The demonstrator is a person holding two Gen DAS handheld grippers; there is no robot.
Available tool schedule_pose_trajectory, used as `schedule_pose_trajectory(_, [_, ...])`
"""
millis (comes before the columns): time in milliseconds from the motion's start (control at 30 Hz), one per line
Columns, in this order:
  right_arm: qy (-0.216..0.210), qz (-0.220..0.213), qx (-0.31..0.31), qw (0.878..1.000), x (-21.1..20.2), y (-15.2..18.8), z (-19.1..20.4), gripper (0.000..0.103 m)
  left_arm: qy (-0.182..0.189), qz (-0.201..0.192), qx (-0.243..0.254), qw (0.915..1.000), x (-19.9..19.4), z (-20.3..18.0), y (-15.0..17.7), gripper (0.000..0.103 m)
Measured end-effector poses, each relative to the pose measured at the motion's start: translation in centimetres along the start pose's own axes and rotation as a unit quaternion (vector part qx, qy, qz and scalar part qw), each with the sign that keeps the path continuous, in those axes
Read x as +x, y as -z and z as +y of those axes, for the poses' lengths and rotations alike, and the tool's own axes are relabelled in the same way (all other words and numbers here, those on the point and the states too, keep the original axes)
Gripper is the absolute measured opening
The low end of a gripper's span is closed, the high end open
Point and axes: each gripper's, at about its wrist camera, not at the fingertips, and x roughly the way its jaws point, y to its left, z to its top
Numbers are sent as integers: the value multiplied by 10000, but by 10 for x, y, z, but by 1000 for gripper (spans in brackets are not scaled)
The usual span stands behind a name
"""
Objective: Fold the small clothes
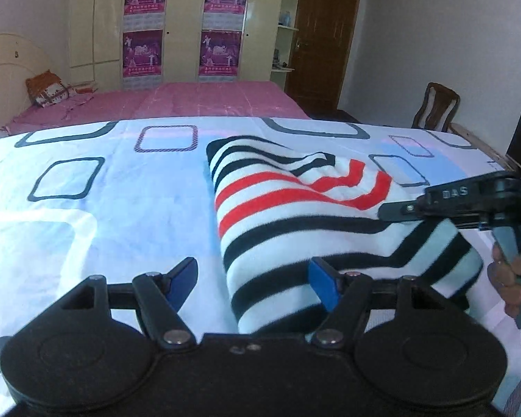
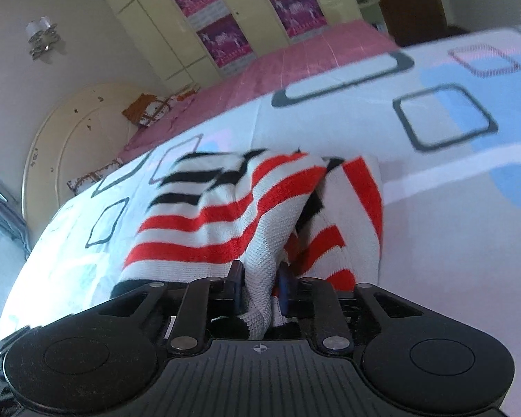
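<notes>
The soft, limp sweater (image 1: 295, 215) suits an edge grip: right gripper (image 2: 260, 290) clamps its 3 o'clock edge; left gripper (image 1: 253, 285) gapes apart.

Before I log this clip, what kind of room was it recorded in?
Most likely a home bedroom: a pink-covered bed with a cream arched headboard, tall cream wardrobe doors behind it, and a brown wooden door.
</notes>
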Motion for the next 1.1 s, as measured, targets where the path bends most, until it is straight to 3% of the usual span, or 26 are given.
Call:
schedule_pose_trajectory(200, [148, -227, -240, 9993, -26, 0, 4, 18, 259, -24, 41, 9997, 4, -8, -6, 71])
schedule_pose_trajectory(333, [541, 5, -156, 9984, -13, 12, -15, 18, 388, 277, 63, 9988, 19, -15, 6, 75])
schedule_pose_trajectory(500, [432, -56, 119, 9990, -16, 15, -20, 19, 466, 464, -123, 9978, 29, -10, 15, 75])
schedule_pose_trajectory(600, [331, -137, 364, 9987, -38, 15, -26, 28, 556, 504, -259, 9968, 28, -5, 17, 75])
schedule_pose_trajectory(800, [123, -73, 277, 9995, -74, 37, -13, 32, 651, 562, -32, 9963, 28, -13, 22, 75])
schedule_pose_trajectory(1000, [652, 36, 165, 9977, -74, 66, -12, 31, 724, 599, -14, 9956, 27, -13, 23, 74])
schedule_pose_trajectory(1033, [695, 45, 204, 9974, -74, 68, -14, 21, 737, 607, -14, 9954, 26, -13, 24, 74])
schedule_pose_trajectory(1100, [765, 62, 267, 9967, -71, 72, -16, 19, 752, 636, -35, 9951, 25, -13, 25, 73])
